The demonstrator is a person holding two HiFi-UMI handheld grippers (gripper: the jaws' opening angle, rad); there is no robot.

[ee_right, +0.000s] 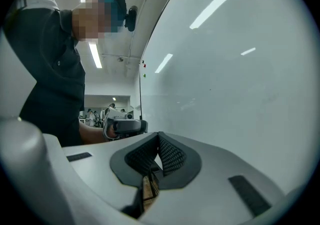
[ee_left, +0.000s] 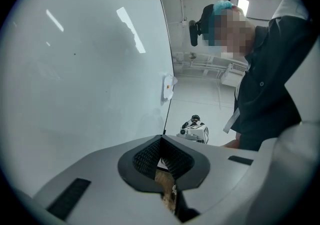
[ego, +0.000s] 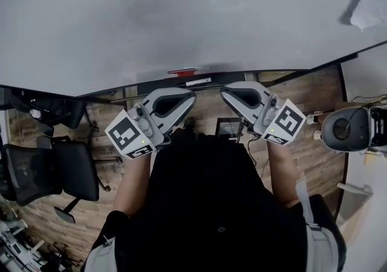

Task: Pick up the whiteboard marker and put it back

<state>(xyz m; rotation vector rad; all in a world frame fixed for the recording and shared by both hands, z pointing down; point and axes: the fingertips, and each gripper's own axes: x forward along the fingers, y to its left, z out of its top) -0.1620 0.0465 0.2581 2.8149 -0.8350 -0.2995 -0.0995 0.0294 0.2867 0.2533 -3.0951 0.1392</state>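
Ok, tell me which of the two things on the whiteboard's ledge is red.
The left-hand piece, just ahead of the left claw, is red. The piece to its right is white with dark marks.

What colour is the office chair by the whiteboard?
The office chair is black; the head view shows it best.

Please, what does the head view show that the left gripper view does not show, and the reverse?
Only the head view: a black office chair, the wood floor, and what seems to be a red whiteboard marker on the board's ledge. Only the left gripper view: how the jaws of the left gripper stand, shut with nothing between them, and the camera on the person's head. Both: the whiteboard, the right gripper and the person's dark shirt.
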